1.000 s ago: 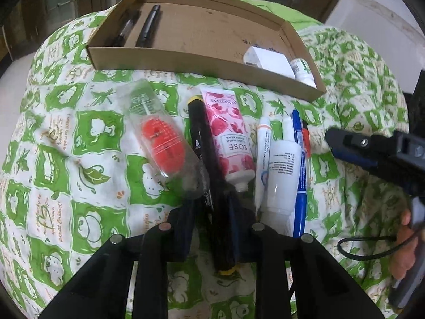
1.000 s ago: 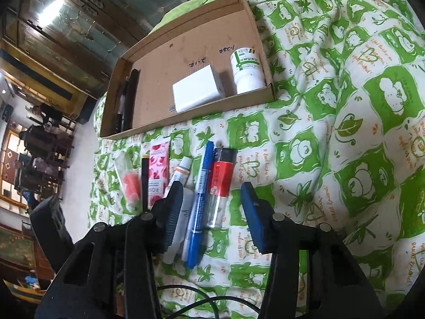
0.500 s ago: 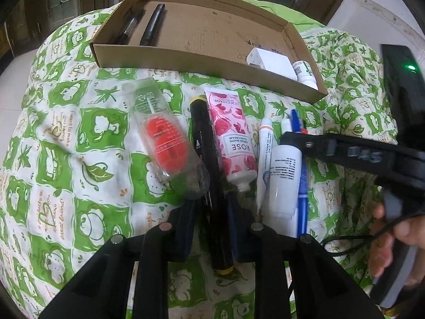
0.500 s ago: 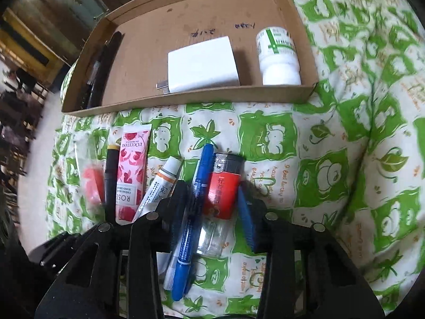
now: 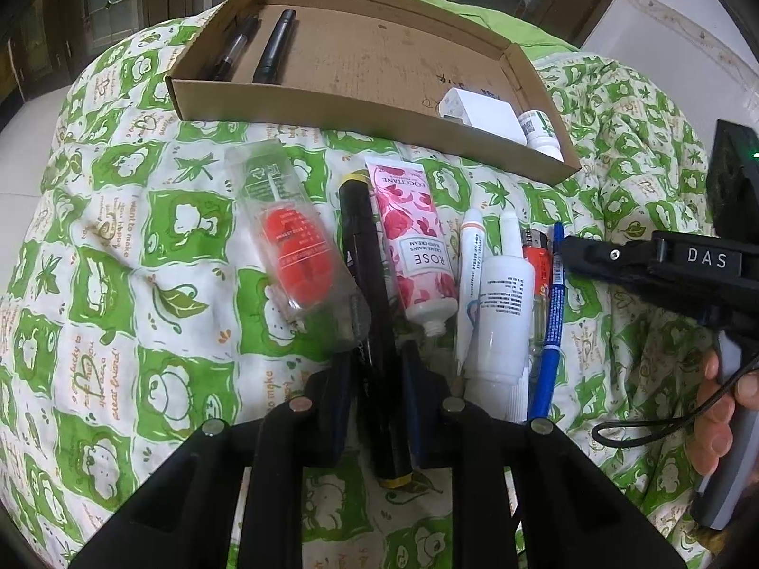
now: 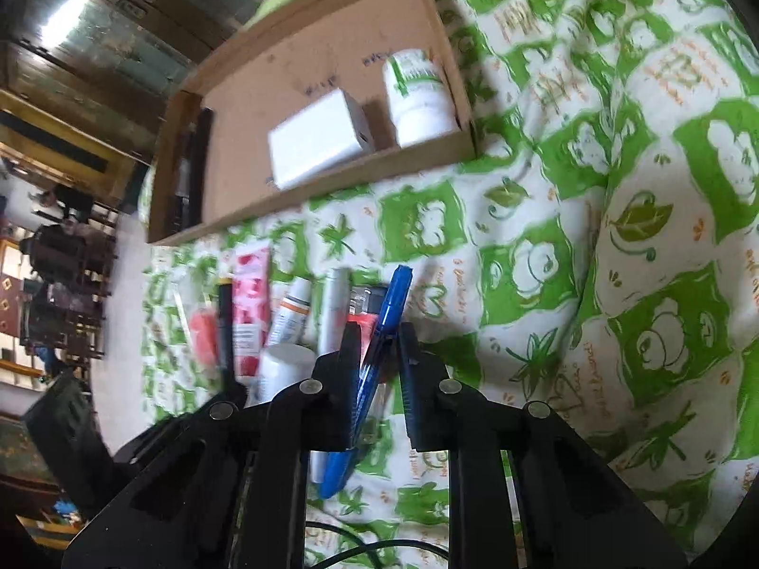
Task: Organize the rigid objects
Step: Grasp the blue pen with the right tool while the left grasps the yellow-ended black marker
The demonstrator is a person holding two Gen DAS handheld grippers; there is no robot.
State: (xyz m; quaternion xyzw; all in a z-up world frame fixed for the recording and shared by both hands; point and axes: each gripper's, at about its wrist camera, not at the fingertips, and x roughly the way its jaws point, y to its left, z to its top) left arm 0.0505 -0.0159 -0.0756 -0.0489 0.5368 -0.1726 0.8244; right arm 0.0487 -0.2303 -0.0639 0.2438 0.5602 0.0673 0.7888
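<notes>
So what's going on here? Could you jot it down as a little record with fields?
surface: green-and-white quilt
container: cardboard tray
in tray: two black pens, white charger, white pill bottle
left gripper: closing around black marker
right gripper: closing around blue pen, tilted off the quilt
lying in row: rose hand cream, red lighter

Cloth, cardboard and plastic on a quilt

The quilt (image 5: 142, 246) is soft printed cloth; the tray (image 5: 360, 104) is matt brown cardboard. The hand cream tube (image 5: 412, 246) and blue pen (image 6: 379, 355) look like glossy plastic, the marker (image 5: 370, 313) smooth black, the pouch (image 5: 294, 237) clear film.
</notes>
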